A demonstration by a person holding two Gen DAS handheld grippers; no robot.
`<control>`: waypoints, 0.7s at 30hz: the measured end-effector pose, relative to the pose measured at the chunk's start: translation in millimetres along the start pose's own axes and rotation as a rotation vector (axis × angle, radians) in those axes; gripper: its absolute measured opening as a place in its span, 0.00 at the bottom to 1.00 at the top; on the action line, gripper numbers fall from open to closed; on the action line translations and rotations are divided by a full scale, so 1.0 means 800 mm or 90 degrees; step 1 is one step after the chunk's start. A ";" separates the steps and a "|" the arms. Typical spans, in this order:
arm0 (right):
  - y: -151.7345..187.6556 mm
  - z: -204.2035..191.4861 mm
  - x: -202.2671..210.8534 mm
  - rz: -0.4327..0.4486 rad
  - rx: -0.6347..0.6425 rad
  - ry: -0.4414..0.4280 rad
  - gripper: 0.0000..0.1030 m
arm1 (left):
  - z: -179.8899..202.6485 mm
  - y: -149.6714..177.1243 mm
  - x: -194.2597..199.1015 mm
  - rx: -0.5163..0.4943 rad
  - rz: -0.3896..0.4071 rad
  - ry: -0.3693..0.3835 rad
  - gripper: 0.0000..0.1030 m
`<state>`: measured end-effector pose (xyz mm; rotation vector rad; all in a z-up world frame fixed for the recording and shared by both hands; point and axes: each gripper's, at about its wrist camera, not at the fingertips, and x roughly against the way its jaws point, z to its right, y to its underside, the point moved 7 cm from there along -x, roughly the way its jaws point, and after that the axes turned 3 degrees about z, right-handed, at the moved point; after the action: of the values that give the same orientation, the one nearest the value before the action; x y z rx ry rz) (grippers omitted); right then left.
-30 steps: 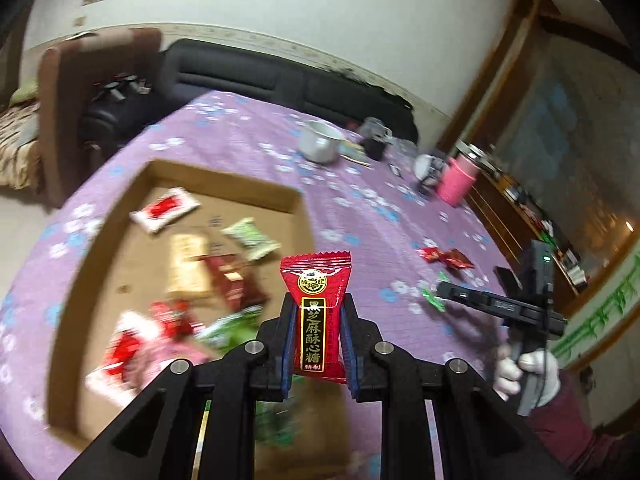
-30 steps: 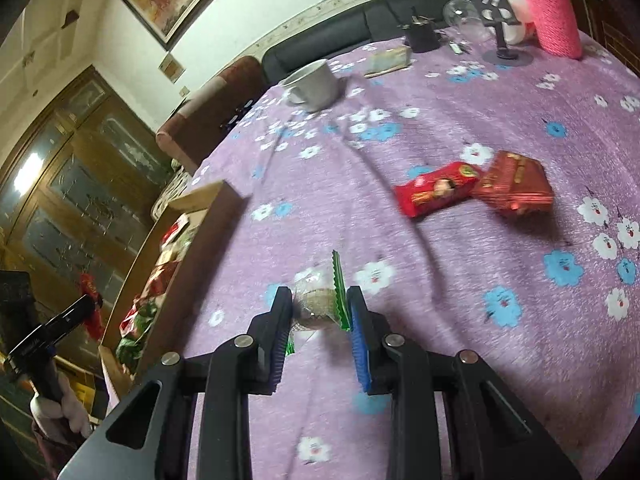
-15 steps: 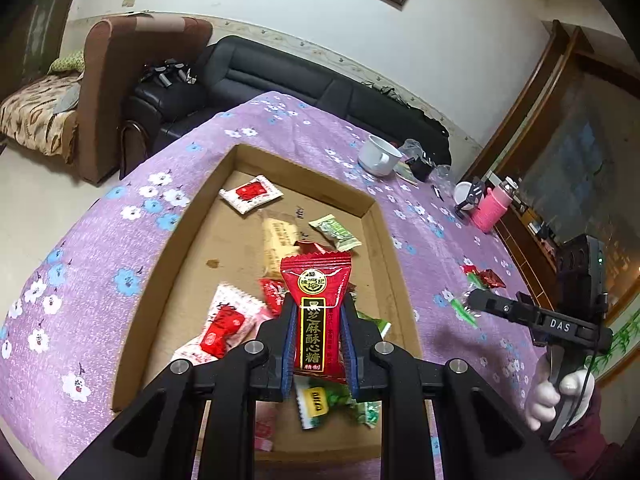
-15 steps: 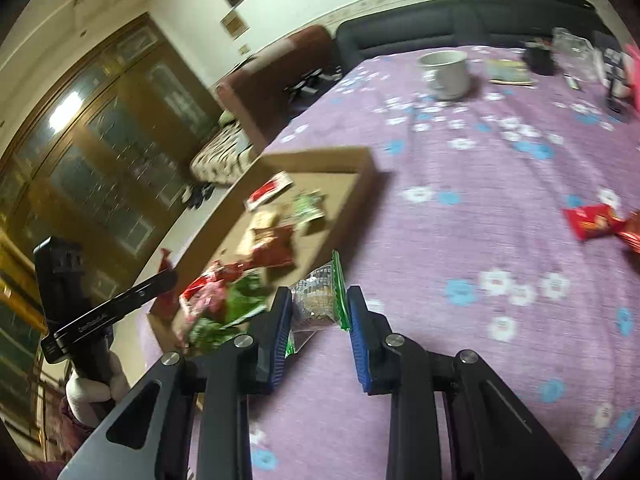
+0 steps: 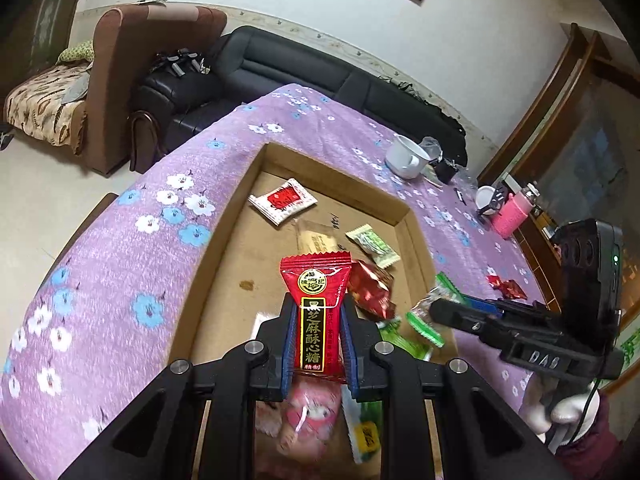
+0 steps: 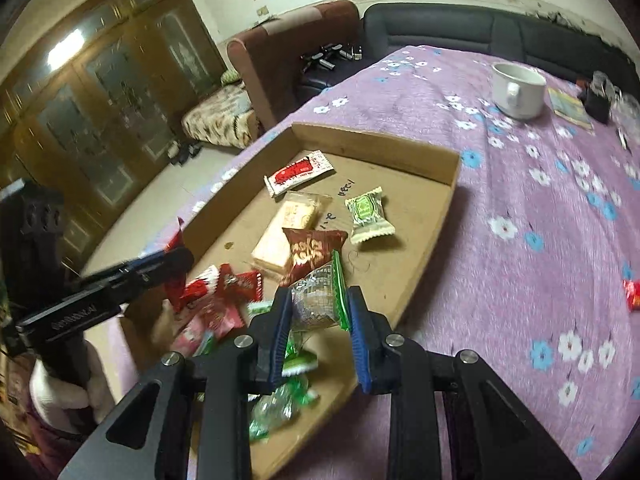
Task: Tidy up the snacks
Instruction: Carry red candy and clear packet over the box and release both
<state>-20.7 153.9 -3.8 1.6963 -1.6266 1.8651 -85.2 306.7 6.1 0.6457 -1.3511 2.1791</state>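
A red candy packet (image 5: 315,312) with a gold seal and black label stands upright between the fingers of the left tool (image 5: 316,344), which is clamped on its lower half. Below and ahead of that tool lies the cardboard tray (image 5: 224,264) on the purple flowered surface (image 5: 120,272). Inside the tray, ahead of the left tool, are a white-and-red packet (image 5: 282,201), a beige wafer packet (image 5: 316,240), a pale green candy (image 5: 373,245) and a dark red foil packet (image 5: 370,294); a blurred heap of pink and green wrappers (image 5: 320,420) lies directly under its fingers.

The right tool (image 6: 320,320) is closed on a clear-and-silver candy with green ends (image 6: 318,300), held over the near part of the tray, to the right of the left tool. Just beneath it lie green wrappers (image 6: 280,400), with red packets (image 6: 224,292) to its left. Two more red packets (image 5: 506,286) rest on the surface beyond the tray's right wall, to the right of both tools. Farther ahead stand a white mug (image 6: 518,90) and a pink bottle (image 5: 512,218).
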 end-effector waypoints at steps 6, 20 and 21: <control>-0.007 0.000 -0.023 -0.019 0.018 0.043 0.26 | -0.009 -0.013 -0.019 0.006 -0.014 -0.006 0.20; -0.023 0.005 -0.018 0.027 0.025 0.079 0.47 | -0.009 -0.020 -0.017 0.015 0.004 -0.030 0.65; -0.023 0.003 -0.014 0.032 0.025 0.078 0.47 | -0.007 -0.020 -0.013 0.015 0.007 -0.034 0.67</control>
<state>-2.1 165.2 -2.3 1.5352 -1.6101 1.9952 -68.1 316.5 8.0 0.7113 -1.3612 2.2045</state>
